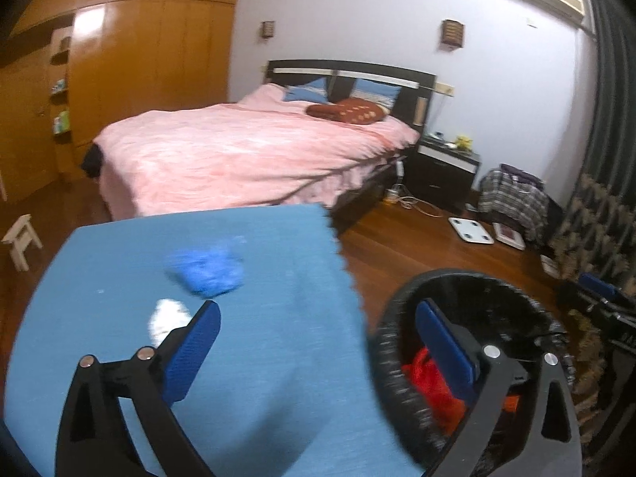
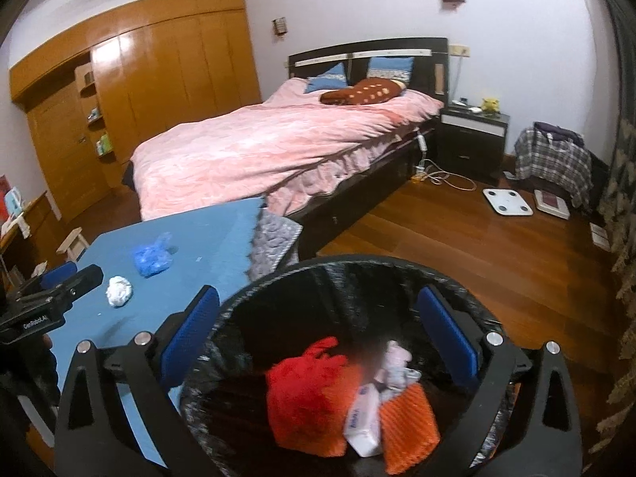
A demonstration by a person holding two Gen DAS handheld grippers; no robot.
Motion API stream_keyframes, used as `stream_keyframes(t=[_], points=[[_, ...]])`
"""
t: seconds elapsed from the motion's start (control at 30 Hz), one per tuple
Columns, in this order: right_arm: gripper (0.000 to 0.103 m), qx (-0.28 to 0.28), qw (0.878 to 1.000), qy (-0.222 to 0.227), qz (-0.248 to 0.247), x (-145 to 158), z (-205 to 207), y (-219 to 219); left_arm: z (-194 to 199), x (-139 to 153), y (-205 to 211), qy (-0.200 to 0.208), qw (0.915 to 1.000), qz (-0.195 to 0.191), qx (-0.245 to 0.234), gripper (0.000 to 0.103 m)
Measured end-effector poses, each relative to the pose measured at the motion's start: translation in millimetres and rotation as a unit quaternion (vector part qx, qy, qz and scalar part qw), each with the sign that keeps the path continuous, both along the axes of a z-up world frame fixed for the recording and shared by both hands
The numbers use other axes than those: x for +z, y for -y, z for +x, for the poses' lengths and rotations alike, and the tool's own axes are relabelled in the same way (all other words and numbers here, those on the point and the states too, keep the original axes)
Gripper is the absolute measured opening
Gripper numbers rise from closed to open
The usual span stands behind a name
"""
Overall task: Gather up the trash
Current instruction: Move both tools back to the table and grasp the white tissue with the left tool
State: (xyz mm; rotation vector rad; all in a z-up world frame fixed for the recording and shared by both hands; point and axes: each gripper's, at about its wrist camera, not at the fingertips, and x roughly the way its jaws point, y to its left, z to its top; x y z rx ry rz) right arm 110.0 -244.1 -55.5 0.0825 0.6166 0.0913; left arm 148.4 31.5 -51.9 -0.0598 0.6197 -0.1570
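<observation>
The right tongs (image 2: 318, 338) gape wide and empty over the black-lined bin (image 2: 469, 290), where red (image 2: 306, 393) and orange (image 2: 409, 425) wrappers and a white packet (image 2: 363, 421) already lie. The left tongs (image 1: 318, 346), equally wide and empty, straddle the table (image 1: 258, 357) edge. Still to collect: a white paper wad (image 1: 169, 318) and, farther off, a crumpled blue bag (image 1: 210, 272).

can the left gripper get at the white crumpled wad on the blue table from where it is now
Probably yes: the left gripper is open and empty, the white wad lies just past its left finger on the blue table, nothing between.
</observation>
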Motion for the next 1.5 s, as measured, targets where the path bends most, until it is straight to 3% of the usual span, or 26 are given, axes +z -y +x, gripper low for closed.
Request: stream_keyframes(t=[0.37, 0.63, 1.27, 1.5], points=[[0.098, 0.071, 0.997, 0.000, -0.002, 0, 27, -85, -12, -13, -91, -0.002, 0.9961, 0.009, 0.088, 0.097], [0.098, 0.103, 0.995, -0.009, -0.002, -13, 51, -131, -3, -30, -129, -0.015, 0.9926, 0.013, 0.120, 0.097], [0.097, 0.122, 0.992, -0.038, -0.013, -50, 110, -185, 65, -92, -138, -0.071, 0.9916, 0.016, 0.107, 0.095], [0.098, 0.123, 0.991, -0.044, -0.015, -56, 117, -190, 80, -113, -129, -0.097, 0.9909, 0.010, 0.093, 0.087]])
